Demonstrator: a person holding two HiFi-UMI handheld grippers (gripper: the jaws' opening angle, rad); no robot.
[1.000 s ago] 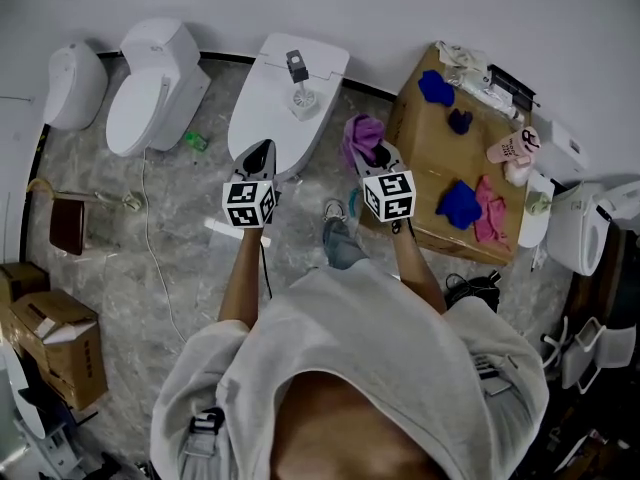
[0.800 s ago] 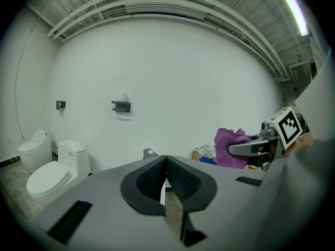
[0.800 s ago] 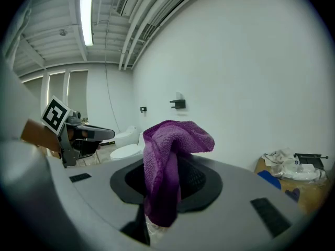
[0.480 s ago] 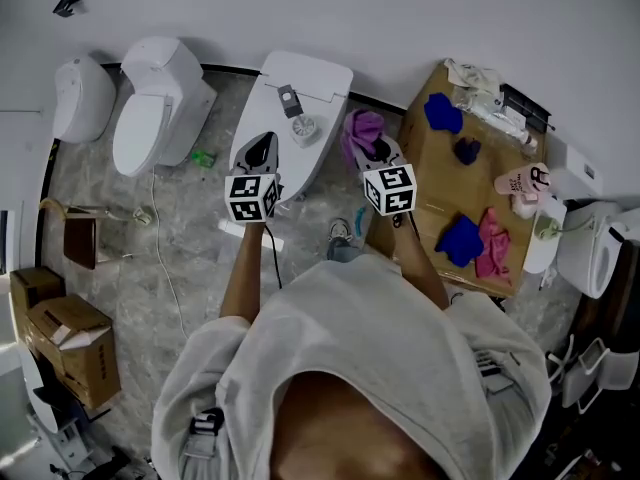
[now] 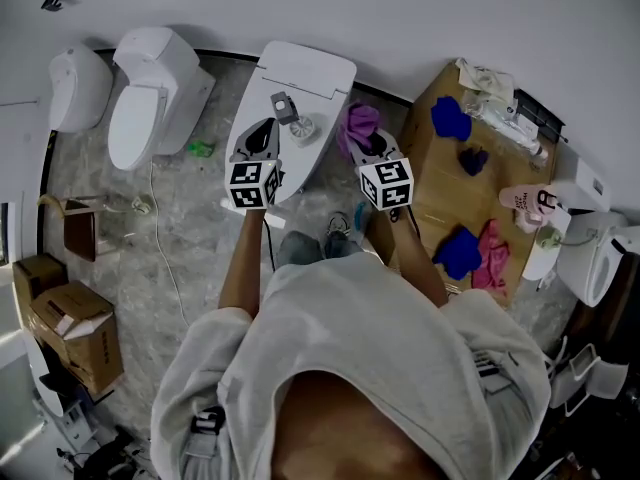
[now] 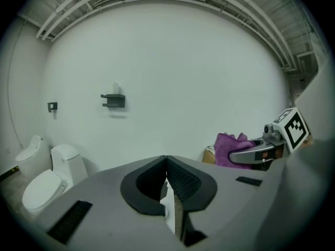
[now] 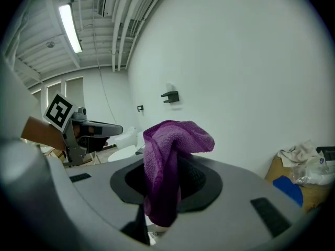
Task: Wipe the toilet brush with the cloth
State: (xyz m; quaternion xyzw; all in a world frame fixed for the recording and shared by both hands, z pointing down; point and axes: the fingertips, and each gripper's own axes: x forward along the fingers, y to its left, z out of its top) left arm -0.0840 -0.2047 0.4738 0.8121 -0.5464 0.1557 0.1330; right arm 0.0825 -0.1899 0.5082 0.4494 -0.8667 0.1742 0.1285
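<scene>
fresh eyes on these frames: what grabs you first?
The crumpled purple cloth clamped in the right gripper stands out, held up beside the shut left gripper near a long white toilet lid. On that lid stands a white toilet brush in its holder. Blue cloths and a pink cloth lie on the brown cardboard surface at right.

The cloth (image 7: 168, 156) is purple fabric with a coarse, knobbly weave. The left gripper (image 6: 166, 166) is matt grey plastic with black ribbed pads (image 6: 184, 181). The toilet (image 5: 300, 73) looks smooth and glossy white, the floor (image 5: 190, 258) polished grey marbled stone, the box (image 5: 428, 183) matt brown cardboard.
</scene>
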